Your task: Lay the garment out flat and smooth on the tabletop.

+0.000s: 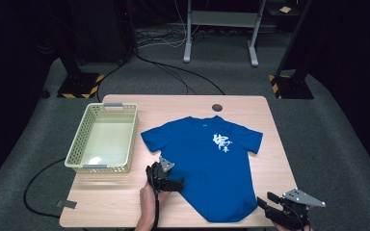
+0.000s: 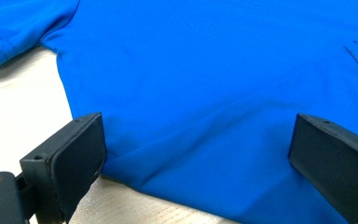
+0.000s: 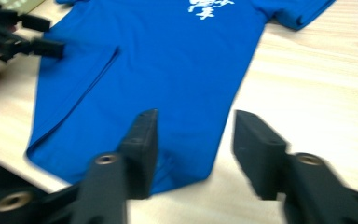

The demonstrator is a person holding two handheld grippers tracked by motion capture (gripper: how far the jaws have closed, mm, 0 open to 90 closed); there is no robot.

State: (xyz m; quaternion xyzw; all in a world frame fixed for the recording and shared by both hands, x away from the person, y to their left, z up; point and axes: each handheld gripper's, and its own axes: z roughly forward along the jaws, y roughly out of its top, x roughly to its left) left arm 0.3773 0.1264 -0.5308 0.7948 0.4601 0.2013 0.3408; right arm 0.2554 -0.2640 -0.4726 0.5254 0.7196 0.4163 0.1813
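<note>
On pale wood table, blue T-shirt, cream basket, grey carpet, both grippers' jaws open.

High overhead; claw cameras close, sharing the shirt.

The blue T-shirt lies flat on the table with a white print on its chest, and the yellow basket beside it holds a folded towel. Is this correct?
Not quite. The basket is empty, as the high view shows. The rest holds: the blue T-shirt lies flat on the table, with a white print on its chest.
</note>
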